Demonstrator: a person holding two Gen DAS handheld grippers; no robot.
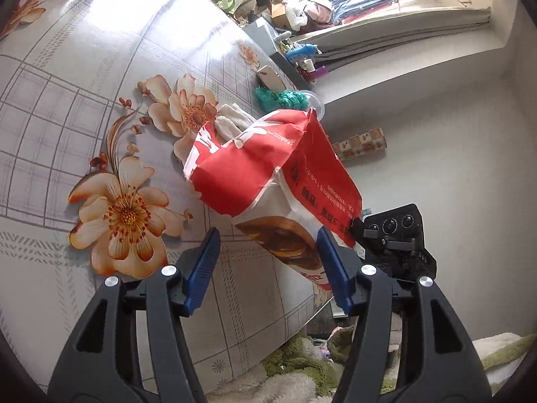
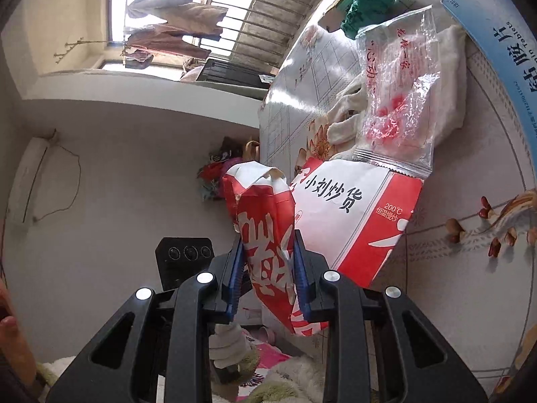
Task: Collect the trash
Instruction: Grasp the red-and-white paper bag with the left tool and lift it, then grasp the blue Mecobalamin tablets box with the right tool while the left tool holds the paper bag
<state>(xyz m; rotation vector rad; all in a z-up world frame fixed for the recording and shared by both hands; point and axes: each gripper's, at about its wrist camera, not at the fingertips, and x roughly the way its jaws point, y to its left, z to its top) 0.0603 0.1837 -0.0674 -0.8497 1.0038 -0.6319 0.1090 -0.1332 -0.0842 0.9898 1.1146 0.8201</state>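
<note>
**Bag may tear or slip**

Left gripper spread wide, empty, beside red-white paper snack bag at floral table edge. Right gripper pinches bag's folded edge; thin paper could rip, dropping clear wrapper.

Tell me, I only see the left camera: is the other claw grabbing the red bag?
Observer: Yes. The right claw is shut on a folded red flap of the bag.
Operator: Is any more trash there?
Observer: A clear wrapper with red print lies across the bag's far end.
Operator: Anything else?
Observer: A blue-and-white box lies near the wrapper, cut off by the picture's edge.
</note>
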